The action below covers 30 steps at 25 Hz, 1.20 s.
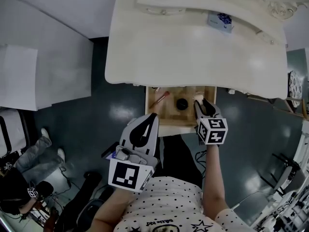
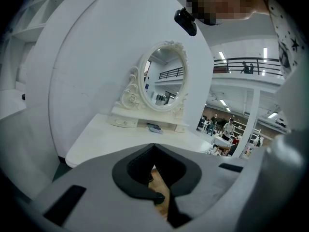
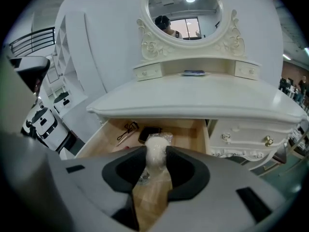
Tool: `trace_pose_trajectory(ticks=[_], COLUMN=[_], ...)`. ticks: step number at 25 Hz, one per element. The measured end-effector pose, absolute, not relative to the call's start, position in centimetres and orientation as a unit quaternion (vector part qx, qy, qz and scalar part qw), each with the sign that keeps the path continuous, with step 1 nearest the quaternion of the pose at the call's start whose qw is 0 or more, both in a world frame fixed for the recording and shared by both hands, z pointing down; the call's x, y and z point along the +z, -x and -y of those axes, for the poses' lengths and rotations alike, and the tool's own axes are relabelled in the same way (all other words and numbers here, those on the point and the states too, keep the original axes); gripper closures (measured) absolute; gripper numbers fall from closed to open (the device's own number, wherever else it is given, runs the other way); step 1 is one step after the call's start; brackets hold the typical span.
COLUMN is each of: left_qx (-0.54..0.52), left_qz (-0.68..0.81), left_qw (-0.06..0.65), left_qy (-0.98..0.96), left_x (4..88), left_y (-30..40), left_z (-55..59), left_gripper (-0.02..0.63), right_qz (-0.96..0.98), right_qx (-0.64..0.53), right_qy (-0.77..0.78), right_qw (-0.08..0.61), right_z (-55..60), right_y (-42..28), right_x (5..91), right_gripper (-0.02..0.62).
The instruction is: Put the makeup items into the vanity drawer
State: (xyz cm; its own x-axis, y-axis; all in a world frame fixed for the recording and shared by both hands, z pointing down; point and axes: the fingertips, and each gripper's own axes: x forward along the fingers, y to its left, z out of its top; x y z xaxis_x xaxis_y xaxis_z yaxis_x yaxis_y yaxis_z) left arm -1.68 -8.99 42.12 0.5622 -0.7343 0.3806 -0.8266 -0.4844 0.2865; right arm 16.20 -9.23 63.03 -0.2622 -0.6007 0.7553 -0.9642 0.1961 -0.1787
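The vanity's wooden drawer [image 1: 166,122] stands pulled out under the white tabletop [image 1: 193,47]. Inside lie a red-handled brush [image 1: 159,99] and a black compact [image 1: 182,103]; the right gripper view shows the compact [image 3: 149,133] beside an eyelash curler [image 3: 126,131]. My right gripper [image 1: 203,105] hangs over the drawer's right side, shut on a white plastic-wrapped puff [image 3: 155,151]. The puff's top [image 1: 198,98] pokes out past the fingers. My left gripper [image 1: 153,117] sits at the drawer's front left edge, shut and holding nothing.
A small blue-and-white box [image 1: 219,21] lies on the vanity's raised shelf below the oval mirror [image 3: 186,8]. Side drawers with knobs [image 3: 241,139] are right of the open drawer. A person [image 1: 24,178] sits on the dark floor at far left, near a white partition [image 1: 43,57].
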Motion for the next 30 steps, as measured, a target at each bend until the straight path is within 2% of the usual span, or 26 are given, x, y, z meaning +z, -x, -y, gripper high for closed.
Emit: trace_pose_trajectory(ticks=[24,30], left_qx=[0.097,0.093], left_qz=[0.469,0.471], left_qw=[0.226,0.227], left_qy=[-0.848,-0.847], left_x=[41.8,41.7], left_y=[1.8,2.0], left_z=[9.3,9.4], left_gripper=[0.604,0.604], right_qz=[0.716,0.722], right_qx=[0.341,0.331], right_qy=[-0.536,-0.537], right_qw=[0.289,0.283], right_z=[9.7,10.2], right_y=[-16.2,-16.1], right_x=[65.3,64.8], right_gripper=[0.452,0.421])
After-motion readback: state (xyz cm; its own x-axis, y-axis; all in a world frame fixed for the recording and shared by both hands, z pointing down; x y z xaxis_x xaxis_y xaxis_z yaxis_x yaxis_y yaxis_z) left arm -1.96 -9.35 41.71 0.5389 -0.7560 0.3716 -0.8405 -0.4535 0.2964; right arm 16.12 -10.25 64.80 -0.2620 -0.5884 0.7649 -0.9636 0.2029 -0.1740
